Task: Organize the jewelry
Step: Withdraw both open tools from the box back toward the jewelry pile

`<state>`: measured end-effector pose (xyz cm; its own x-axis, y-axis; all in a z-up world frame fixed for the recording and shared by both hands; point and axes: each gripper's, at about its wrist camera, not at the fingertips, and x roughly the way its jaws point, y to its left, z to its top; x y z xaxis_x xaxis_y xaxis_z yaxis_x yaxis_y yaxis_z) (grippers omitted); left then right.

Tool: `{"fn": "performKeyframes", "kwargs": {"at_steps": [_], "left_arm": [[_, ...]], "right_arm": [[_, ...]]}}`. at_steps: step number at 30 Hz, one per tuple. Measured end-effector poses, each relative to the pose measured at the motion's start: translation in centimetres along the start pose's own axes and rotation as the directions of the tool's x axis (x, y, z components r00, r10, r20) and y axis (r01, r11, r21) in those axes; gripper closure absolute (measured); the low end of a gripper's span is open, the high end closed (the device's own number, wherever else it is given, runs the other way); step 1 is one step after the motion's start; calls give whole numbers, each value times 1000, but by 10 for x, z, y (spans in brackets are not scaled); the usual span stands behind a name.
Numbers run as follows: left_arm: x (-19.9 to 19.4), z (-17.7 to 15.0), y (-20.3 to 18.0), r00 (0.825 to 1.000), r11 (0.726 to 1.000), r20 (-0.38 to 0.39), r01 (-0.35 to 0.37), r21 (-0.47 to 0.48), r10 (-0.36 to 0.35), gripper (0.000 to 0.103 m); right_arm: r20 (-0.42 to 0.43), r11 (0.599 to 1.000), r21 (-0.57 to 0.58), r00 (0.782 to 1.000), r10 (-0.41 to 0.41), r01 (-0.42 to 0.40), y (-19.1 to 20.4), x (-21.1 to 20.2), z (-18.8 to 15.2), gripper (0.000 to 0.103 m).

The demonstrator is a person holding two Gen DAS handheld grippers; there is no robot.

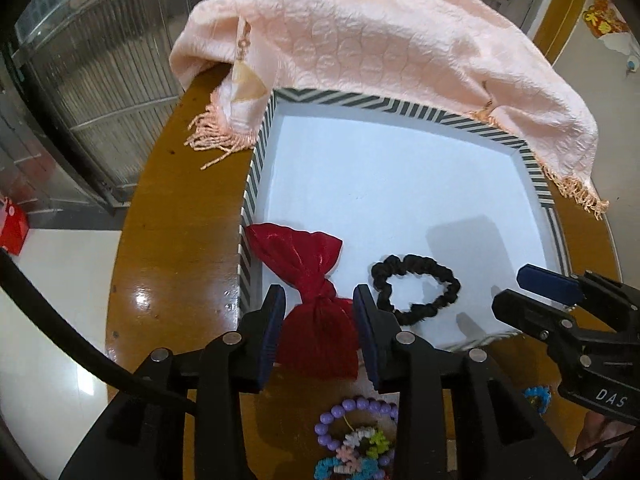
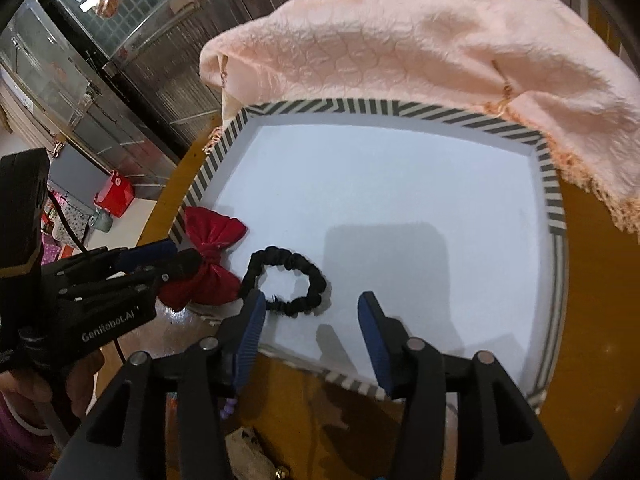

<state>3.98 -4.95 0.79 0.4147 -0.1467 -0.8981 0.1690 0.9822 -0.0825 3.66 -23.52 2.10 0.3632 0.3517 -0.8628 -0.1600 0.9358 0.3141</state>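
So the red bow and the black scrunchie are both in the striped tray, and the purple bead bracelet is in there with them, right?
Not quite. The red bow and black scrunchie are at the striped tray, the bow overhanging its near edge, but the purple bead bracelet lies outside it on the wooden table, as the left wrist view shows.

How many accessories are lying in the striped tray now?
2: the red bow at the tray's near-left corner, partly over the rim, and the black scrunchie beside it. None seems hidden.
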Motion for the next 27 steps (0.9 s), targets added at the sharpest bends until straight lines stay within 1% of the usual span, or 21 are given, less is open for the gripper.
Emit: {"fn": "performKeyframes", "kwargs": {"at_steps": [8,27], "left_arm": [[-27,-20,-1,998,1000,60,0,16,-1,74],[-69,-76,1,994,999,110,-11,53,5,74]], "right_arm": [[44,1000,-8,999,-11,12,11,-30,-24,51],[99,998,-26,993,-61,64,34,-75,-88,49]]}}
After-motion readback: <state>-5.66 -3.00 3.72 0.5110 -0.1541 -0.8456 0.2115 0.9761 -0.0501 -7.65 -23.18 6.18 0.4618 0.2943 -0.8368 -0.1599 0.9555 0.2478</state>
